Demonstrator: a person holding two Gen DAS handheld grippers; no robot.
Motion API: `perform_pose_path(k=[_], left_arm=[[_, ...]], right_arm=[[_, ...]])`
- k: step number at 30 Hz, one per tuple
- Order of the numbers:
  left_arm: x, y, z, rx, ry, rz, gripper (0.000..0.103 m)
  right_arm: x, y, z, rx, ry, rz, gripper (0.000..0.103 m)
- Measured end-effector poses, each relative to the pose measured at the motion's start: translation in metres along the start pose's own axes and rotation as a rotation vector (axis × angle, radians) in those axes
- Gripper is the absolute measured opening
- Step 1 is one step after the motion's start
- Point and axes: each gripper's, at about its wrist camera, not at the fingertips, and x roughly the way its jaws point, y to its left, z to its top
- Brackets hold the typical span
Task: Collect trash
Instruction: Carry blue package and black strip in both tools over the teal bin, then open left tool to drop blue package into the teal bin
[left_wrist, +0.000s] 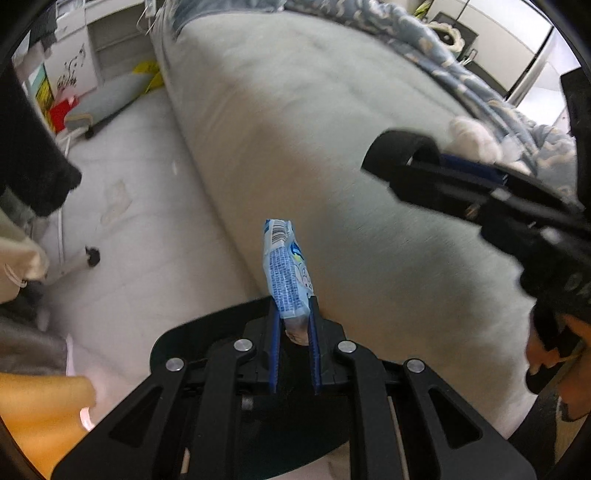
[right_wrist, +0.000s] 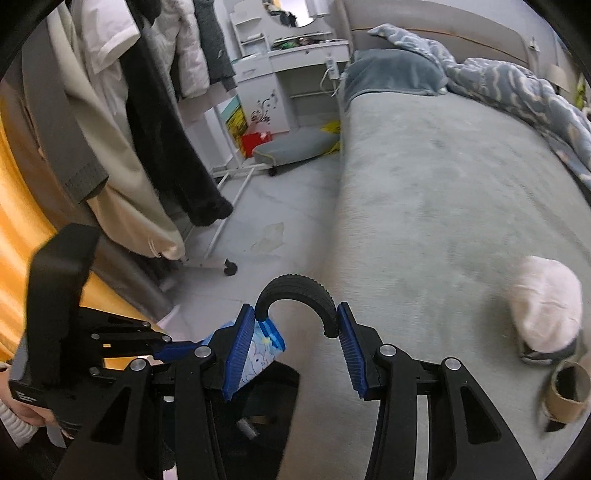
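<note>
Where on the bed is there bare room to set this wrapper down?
The grey sheet is bare between the bed's floor-side edge and the blue quilt, up to the pillow. It is crowded near the right hand-held gripper: a white wad and a cardboard tube lie there.

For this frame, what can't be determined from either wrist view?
- Blue wrapper, left wrist view: its lower end is hidden between the left hand-held gripper fingers; the print is too small to read.
- White crumpled item, right wrist view: motion-blurred, so its material is unclear.
- Cardboard tube, right wrist view: blurred near the fisheye rim.
- Right hand-held gripper: what the black curved strip between its pads is cannot be told.
</note>
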Motion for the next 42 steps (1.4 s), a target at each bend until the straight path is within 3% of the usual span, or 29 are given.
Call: perform_pose_path(k=[7,19,22,28,42], left_arm=[[0.023,0.030,-0.025,-0.023,0.095,0.032,0.015],[0.059,0.072,-0.067,-0.087,0.269,-0.015,0.016],[0.063,0.073,-0.075,-0.067,0.296,-0.015,0.028],[0.052,0.082,-0.076,-0.068,0.258,-0.010,0.056],[0.010,0.107,-0.063,-0.136,0.118,0.047,0.063]], right_arm=[[0.025,0.016,0.002,-0.022,0.043,0.015,0.047],[0.071,0.049,-0.008,-0.069,0.153,0.056,0.047],[0.082,0.053,-0.013,-0.083,0.186,0.061,0.047],[0.102,0.059,-0.024,-0.115,0.260,0.048,0.047],[0.141,0.071,-0.050,-0.158,0.402,0.026,0.047]])
